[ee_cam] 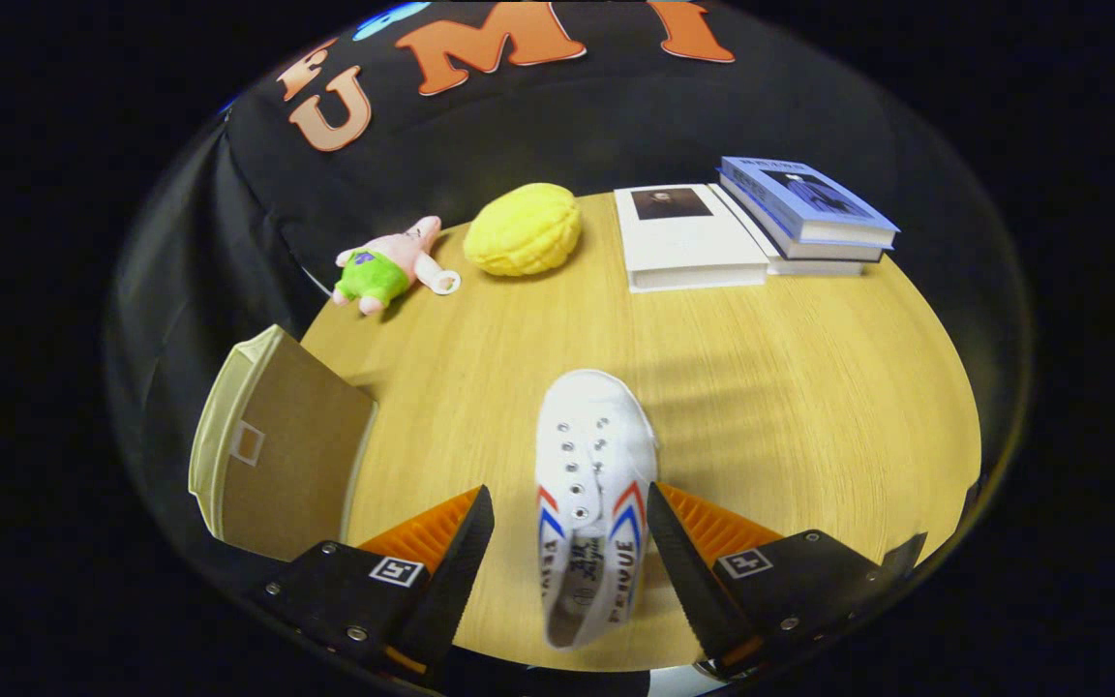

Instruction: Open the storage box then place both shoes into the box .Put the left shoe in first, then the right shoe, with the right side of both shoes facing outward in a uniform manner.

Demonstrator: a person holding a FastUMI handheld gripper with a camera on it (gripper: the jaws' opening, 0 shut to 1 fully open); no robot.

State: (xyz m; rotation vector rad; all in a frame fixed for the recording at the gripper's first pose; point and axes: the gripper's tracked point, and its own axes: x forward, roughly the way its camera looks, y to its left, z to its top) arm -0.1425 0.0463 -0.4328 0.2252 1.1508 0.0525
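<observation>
A white canvas shoe (594,418) with red and blue side stripes lies on the wooden table (809,407), toe pointing away from me. Its heel half sits between the fingers of my gripper (567,496), which is open. The right finger is right against the shoe's side, while a strip of table shows between the left finger and the shoe. The storage box (277,455), cream with a brown panel, stands at the table's left edge, beside my left finger. I cannot tell whether it is open.
At the far side of the table lie a pink and green plush toy (385,265), a yellow lumpy cushion (524,230), a white book (683,239) and a stack of blue books (804,208). Bare wood spreads right of the shoe.
</observation>
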